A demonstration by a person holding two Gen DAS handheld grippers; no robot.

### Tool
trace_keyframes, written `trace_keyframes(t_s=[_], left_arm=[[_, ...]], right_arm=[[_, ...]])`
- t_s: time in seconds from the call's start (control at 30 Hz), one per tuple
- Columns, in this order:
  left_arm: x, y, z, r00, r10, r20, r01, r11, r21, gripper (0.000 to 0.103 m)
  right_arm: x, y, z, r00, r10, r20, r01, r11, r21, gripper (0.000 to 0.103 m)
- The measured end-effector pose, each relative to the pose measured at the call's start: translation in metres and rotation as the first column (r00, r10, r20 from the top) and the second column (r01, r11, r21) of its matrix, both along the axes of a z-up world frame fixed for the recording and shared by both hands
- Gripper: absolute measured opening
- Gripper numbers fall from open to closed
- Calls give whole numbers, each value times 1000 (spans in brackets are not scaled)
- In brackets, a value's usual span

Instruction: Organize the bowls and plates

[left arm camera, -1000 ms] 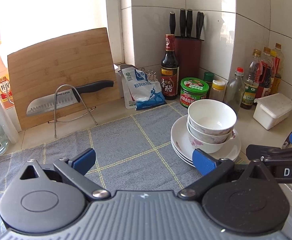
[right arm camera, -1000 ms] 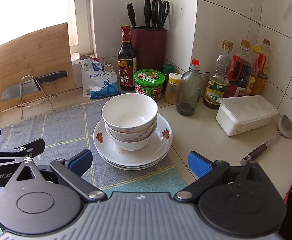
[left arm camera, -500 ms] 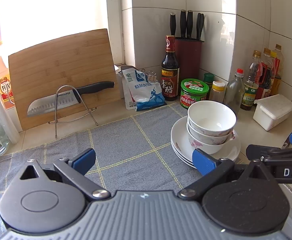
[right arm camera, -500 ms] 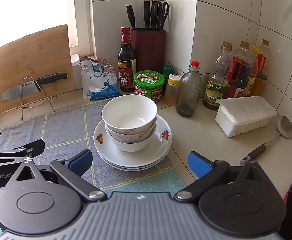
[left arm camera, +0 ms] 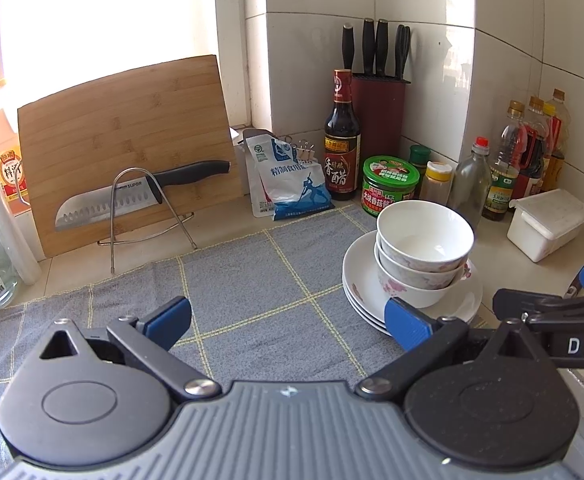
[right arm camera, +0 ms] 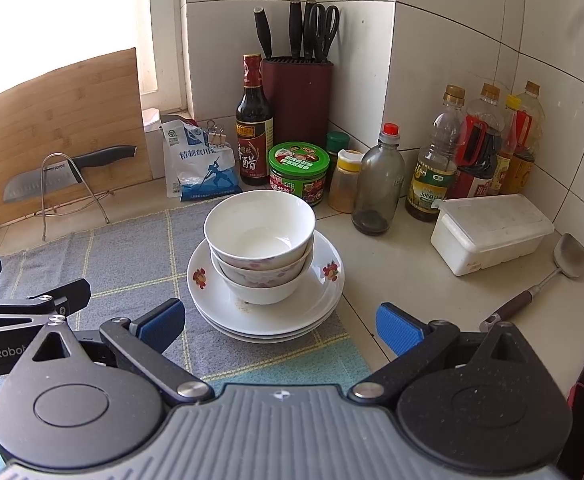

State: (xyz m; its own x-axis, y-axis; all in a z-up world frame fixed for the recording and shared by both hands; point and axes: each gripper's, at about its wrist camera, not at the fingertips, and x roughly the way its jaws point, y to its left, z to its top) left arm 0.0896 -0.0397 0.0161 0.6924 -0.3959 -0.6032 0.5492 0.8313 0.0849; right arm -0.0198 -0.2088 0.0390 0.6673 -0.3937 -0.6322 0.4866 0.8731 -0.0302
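Note:
A stack of white bowls (right arm camera: pixel 260 240) with pink flowers stands on a stack of white plates (right arm camera: pixel 323 304) at the right edge of a grey checked cloth (right arm camera: pixel 132 256). The bowls (left arm camera: pixel 423 252) and plates (left arm camera: pixel 359 288) also show at the right in the left wrist view. My right gripper (right arm camera: pixel 278 326) is open and empty, just in front of the plates. My left gripper (left arm camera: pixel 288 322) is open and empty over the cloth (left arm camera: pixel 252 288), left of the stack.
A cutting board (left arm camera: pixel 124 144) and a knife on a wire stand (left arm camera: pixel 144 196) lean at the back left. A salt bag (right arm camera: pixel 200 164), vinegar bottle (right arm camera: pixel 254 124), knife block (right arm camera: pixel 297 100), green jar (right arm camera: pixel 297 172), oil bottles (right arm camera: pixel 475 148), a white box (right arm camera: pixel 491 232) and a ladle (right arm camera: pixel 539 280) crowd the corner.
Both grippers have drawn back and down very slightly; the dishes sit a touch lower in view. The dishes have not moved.

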Motion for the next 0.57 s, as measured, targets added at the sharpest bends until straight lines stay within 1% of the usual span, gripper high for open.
trace_keyframes(t_s=[0.57], left_arm=[[1,-3,-2,1000,4,-5,-4,1000,4,102]], right_arm=[[1,-1,-1,1000,-2,-3,2,1000,0,103]])
